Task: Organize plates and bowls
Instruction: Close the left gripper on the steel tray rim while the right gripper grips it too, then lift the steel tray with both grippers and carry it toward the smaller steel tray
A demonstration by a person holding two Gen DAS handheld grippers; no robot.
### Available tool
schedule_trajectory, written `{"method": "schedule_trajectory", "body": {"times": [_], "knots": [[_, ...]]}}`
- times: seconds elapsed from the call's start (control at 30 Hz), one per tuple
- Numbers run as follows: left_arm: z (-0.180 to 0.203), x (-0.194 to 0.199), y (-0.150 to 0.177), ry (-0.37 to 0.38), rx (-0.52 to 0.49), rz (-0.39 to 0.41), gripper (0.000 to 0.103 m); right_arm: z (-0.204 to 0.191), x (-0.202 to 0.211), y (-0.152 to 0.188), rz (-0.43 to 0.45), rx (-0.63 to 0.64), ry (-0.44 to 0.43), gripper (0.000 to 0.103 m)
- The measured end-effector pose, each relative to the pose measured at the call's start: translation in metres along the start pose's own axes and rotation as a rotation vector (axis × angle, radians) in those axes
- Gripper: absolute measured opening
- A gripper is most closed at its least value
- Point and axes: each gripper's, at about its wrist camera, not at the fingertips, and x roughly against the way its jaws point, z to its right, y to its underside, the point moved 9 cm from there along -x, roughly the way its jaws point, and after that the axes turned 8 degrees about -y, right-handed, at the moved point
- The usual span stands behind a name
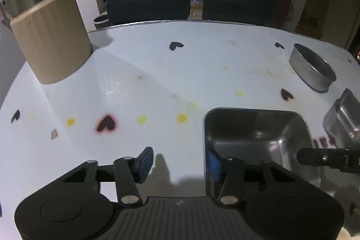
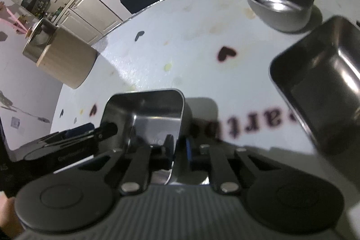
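My right gripper [image 2: 177,150] has its jaws clamped on the near wall of the square bowl [image 2: 144,111]; left gripper [image 1: 177,163] straddles its nine-o'clock wall, jaws apart, for steadying on the counter [image 1: 157,73].

Ahead of you the white heart-printed tabletop [image 1: 139,82] lies open through its middle. On the left a beige ribbed canister [image 1: 51,42] blocks passage; on the right stand a round steel bowl [image 1: 311,69] and a rectangular steel tray [image 2: 319,87] (close together).

square steel bowls [image 2: 144,114]: 2 | round steel bowl [image 2: 279,3]: 1 | canister [image 1: 51,37]: seemingly 1
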Motion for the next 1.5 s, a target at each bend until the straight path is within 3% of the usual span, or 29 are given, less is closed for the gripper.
{"method": "schedule_trajectory", "body": {"times": [0.1,0.33,0.77,1.27,1.5], "knots": [[0.001,0.002,0.002,0.021,0.001,-0.009,0.039,-0.002,-0.004,-0.003,0.004,0.045,0.012,0.012],[0.009,0.010,0.005,0.082,0.015,-0.011,0.006,-0.008,-0.009,-0.005,0.002,0.109,0.019,0.011],[0.018,0.061,-0.010,0.132,0.094,0.114,0.003,-0.013,0.022,-0.016,0.083,0.140,-0.022,0.009],[0.070,0.155,-0.004,0.245,0.148,0.270,0.004,-0.009,0.126,-0.014,0.269,0.193,-0.093,0.010],[0.108,0.178,0.015,0.316,0.159,0.277,0.004,0.008,0.173,0.003,0.337,0.213,-0.074,0.010]]}}
